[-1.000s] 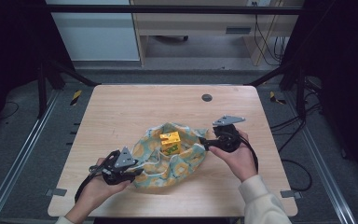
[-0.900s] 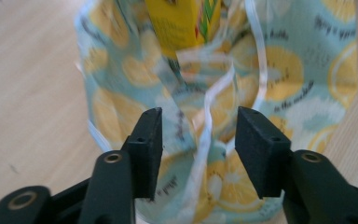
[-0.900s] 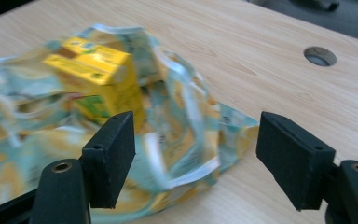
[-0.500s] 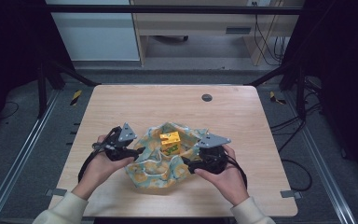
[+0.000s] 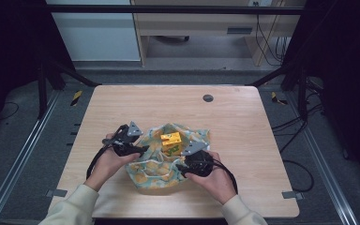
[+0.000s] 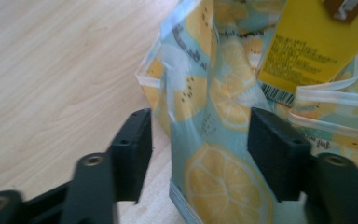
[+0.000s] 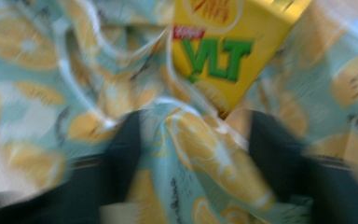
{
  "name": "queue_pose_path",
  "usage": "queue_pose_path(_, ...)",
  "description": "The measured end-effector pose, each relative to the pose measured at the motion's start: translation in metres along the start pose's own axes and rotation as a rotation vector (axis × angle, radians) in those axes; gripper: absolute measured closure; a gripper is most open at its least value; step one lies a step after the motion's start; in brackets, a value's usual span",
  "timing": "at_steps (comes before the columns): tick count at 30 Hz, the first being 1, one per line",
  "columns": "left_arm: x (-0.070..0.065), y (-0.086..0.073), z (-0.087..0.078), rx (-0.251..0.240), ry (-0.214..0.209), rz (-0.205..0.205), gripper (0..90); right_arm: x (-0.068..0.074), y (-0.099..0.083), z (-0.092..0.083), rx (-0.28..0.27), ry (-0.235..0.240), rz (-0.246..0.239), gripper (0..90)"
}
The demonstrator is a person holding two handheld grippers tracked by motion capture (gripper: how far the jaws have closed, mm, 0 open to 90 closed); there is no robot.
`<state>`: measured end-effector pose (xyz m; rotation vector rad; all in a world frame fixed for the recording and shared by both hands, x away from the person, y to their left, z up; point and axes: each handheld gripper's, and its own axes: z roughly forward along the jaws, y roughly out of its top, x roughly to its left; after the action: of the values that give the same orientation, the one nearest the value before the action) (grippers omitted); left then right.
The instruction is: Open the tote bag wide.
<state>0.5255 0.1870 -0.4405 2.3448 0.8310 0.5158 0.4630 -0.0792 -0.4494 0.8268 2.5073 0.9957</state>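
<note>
- table (image 5: 243,122): pale wood-grain top, smooth, matt, with a faint sheen.
- bag (image 6: 214,154): thin pliant sheet, cloth or coated plastic not told apart; printed lemon slices on pale blue; slight gloss, creased, white hemmed edges.
- carton (image 7: 223,51): yellow printed card, smooth, lightly glossy; barcode panel seen in the left gripper view.
- left gripper (image 6: 200,154): black plastic jaws, matt, finely grained; small metal screw heads.
- right gripper (image 7: 191,154): dark matt jaws, blurred.
- sleeve (image 5: 72,206): cream knit cloth, soft, matt.
</note>
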Motion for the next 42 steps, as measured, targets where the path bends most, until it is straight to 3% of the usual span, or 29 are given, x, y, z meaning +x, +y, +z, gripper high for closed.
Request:
queue_pose_path(1,0.000,-0.001,0.002,0.010,-0.001,-0.002,49.6,0.001,-0.005,0.000,0.014,0.032,-0.004,69.0)
queue_pose_path(2,0.000,-0.002,0.003,0.012,-0.006,-0.005,49.6,0.001,-0.005,0.000,0.014,0.032,-0.004,69.0)
queue_pose_path(5,0.000,-0.005,0.007,0.029,-0.001,0.004,68.4,0.003,-0.012,-0.002,0.016,0.060,-0.003,81.9)
queue_pose_path(6,0.000,-0.006,0.008,0.026,-0.001,0.001,79.3,0.004,-0.016,-0.004,0.021,0.075,-0.002,85.4)
queue_pose_path(9,0.001,-0.008,0.011,0.014,0.003,-0.020,86.3,0.003,-0.020,-0.006,0.026,0.086,0.011,87.2)
queue_pose_path(27,0.012,-0.015,0.023,0.043,0.058,-0.048,89.1,0.001,-0.044,-0.010,0.097,0.107,0.061,88.9)
queue_pose_path(37,0.022,-0.017,0.025,0.034,0.074,-0.081,89.3,-0.002,-0.052,-0.017,0.085,0.104,0.070,89.0)
queue_pose_path(42,0.023,-0.018,0.022,0.038,0.088,-0.071,89.3,-0.002,-0.054,-0.019,0.084,0.099,0.077,89.0)
